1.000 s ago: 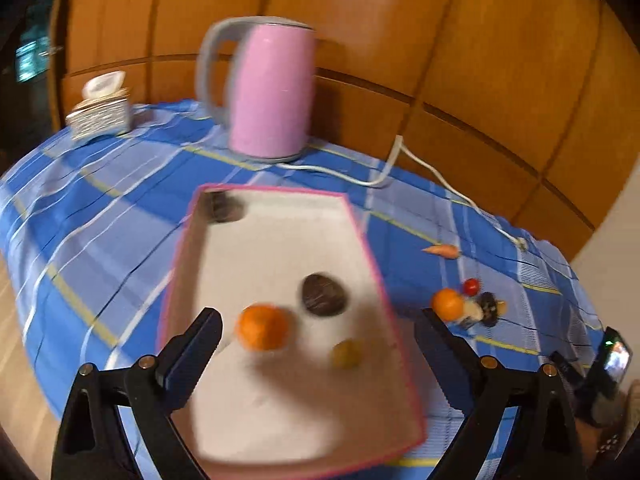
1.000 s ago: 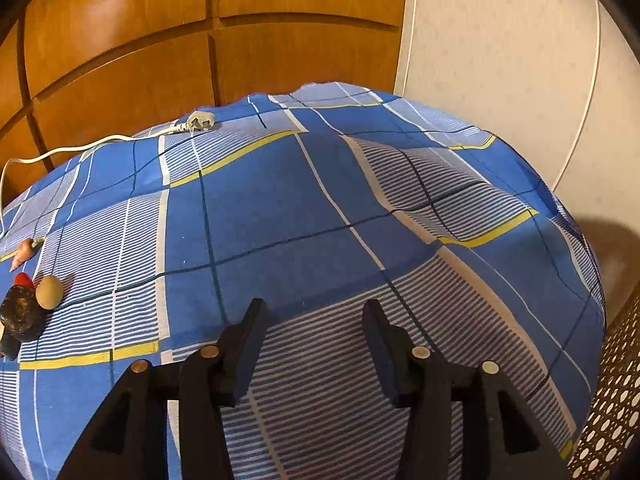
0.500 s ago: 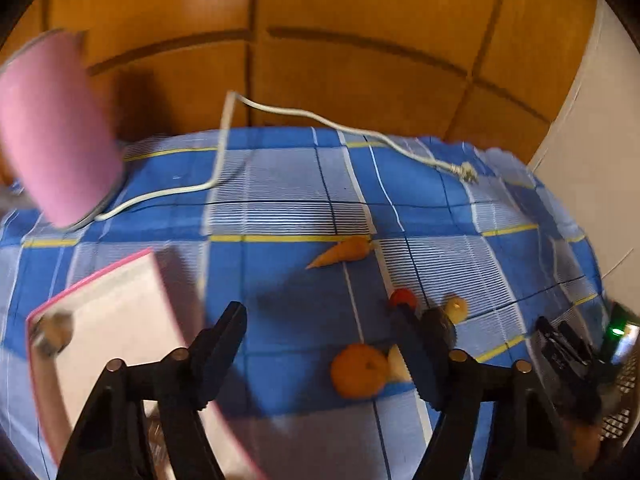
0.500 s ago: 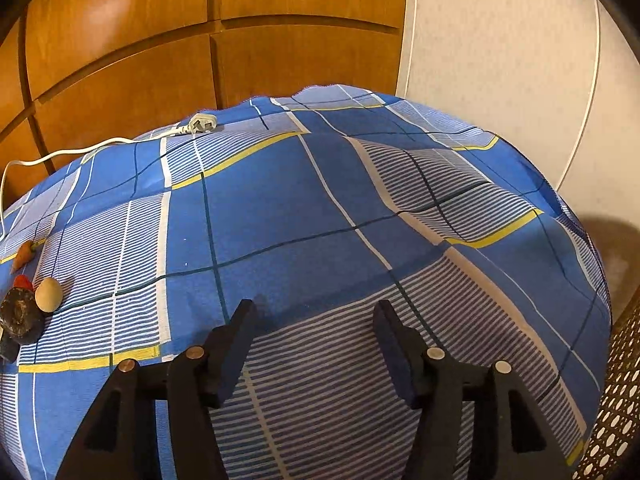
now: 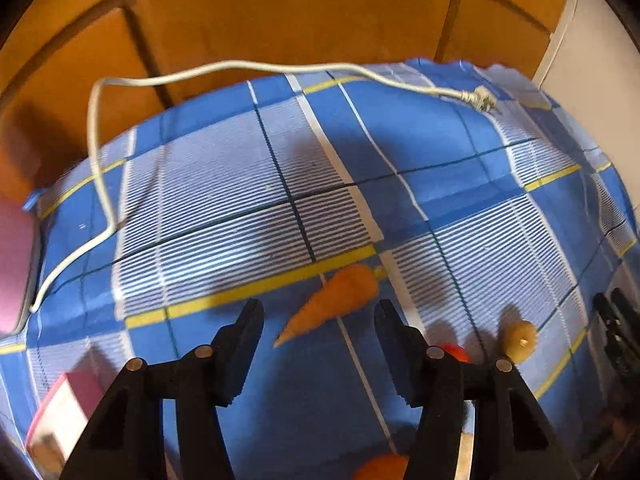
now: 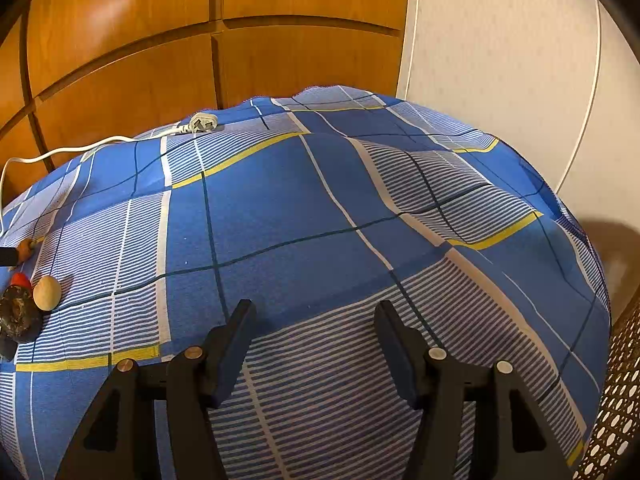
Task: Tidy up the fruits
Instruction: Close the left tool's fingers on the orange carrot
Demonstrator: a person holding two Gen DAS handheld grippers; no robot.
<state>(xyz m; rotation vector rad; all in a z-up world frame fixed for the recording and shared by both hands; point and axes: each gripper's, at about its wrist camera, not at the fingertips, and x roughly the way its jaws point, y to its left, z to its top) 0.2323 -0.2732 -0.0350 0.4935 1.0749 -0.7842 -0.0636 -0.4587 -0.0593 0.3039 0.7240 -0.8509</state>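
A blue plaid cloth [image 5: 224, 184] with yellow and white stripes covers the whole counter [image 6: 280, 208], backed by orange wood panelling [image 5: 300, 16] and, to the right, a pale wall [image 6: 500, 48]. A white power cord [image 5: 94, 152] loops across the cloth's far side and ends in a plug [image 6: 203, 123] lying near the far edge. At the left rim of the left wrist view sits a slice of a pink kettle [image 5: 14, 268], and at the lower left a corner of the pink-rimmed tray [image 5: 60, 412]. The carrot [image 5: 332, 300] – orange, tapered, tip pointing down-left – lies on the cloth straddling a yellow stripe, directly ahead of the left tool [image 5: 318, 320] and between the lines of its two fingers, not touched by them. That tool hovers above the cloth with its black jaws spread wide and nothing in them. To its right lie a small red fruit [image 5: 454, 351], partly hidden behind the right finger, and a small tan round fruit [image 5: 519, 336]; an orange fruit [image 5: 380, 468] peeks in at the bottom edge. The right tool [image 6: 314, 320] is well apart from the fruit, over bare striped cloth, jaws likewise spread and empty – its view catches a dark wrinkled fruit [image 6: 18, 314] at the far left beside the tan one.
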